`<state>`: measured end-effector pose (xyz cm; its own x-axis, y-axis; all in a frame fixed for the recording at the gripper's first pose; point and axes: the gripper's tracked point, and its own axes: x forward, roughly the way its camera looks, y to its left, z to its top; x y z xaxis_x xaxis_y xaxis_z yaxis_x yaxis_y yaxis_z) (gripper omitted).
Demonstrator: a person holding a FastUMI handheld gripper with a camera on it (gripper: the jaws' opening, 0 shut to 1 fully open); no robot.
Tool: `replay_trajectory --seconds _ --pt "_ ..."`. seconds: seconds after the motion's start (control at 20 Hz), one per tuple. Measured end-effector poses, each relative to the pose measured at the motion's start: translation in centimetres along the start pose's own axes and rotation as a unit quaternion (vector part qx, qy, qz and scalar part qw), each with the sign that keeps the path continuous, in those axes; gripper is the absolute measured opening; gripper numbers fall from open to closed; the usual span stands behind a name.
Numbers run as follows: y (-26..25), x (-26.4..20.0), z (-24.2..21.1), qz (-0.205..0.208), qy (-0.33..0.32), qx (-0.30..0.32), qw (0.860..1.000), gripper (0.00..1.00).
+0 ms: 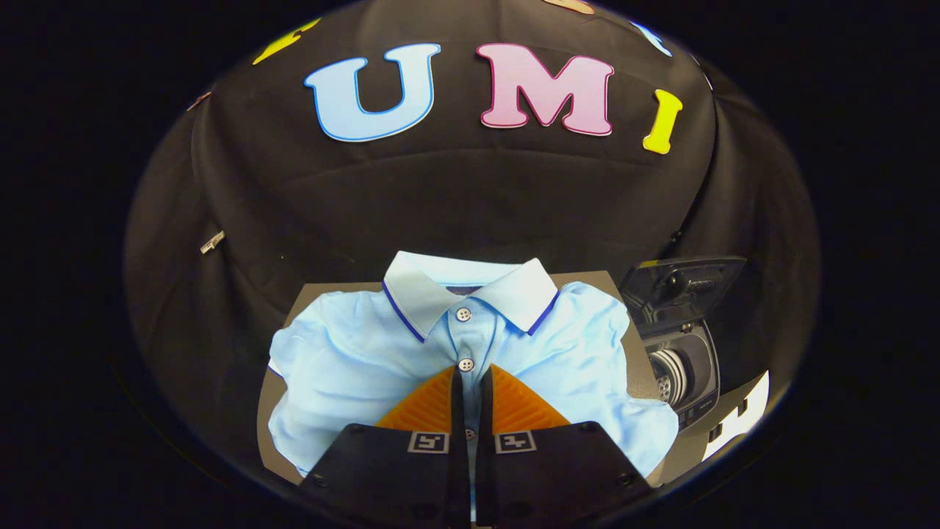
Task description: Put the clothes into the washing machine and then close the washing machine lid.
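Observation:
A light blue polo shirt (pixel 352 360) with a white, blue-edged collar lies spread on the grey table (pixel 308 294). My gripper (pixel 470 375) is down on its button placket, just below the second button. The two orange fingers (pixel 433 404) stand almost together, with only a thin strip of the blue fabric between them, so they look shut on the placket. To the right of the shirt stands a small dark washing machine (pixel 694 375). Its lid (pixel 683 283) is raised and the pale drum (pixel 667 375) shows inside.
The shirt's right sleeve (pixel 646 433) reaches close to the washer's front. Black cloth walls surround the table on the far side and to the left. A white sheet with dark marks (pixel 742 419) lies beyond the washer to the right.

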<state>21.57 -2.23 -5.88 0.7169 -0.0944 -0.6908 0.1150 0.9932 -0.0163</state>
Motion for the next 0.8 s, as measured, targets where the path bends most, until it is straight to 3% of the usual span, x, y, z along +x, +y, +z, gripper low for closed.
replay_trajectory --seconds 0.35,0.8 --pt "-2.3 -4.6 3.9 -0.002 -0.050 -0.015 0.999 0.08" --pt "-10.1 -9.6 7.9 0.010 -0.087 -0.015 0.996 0.08"
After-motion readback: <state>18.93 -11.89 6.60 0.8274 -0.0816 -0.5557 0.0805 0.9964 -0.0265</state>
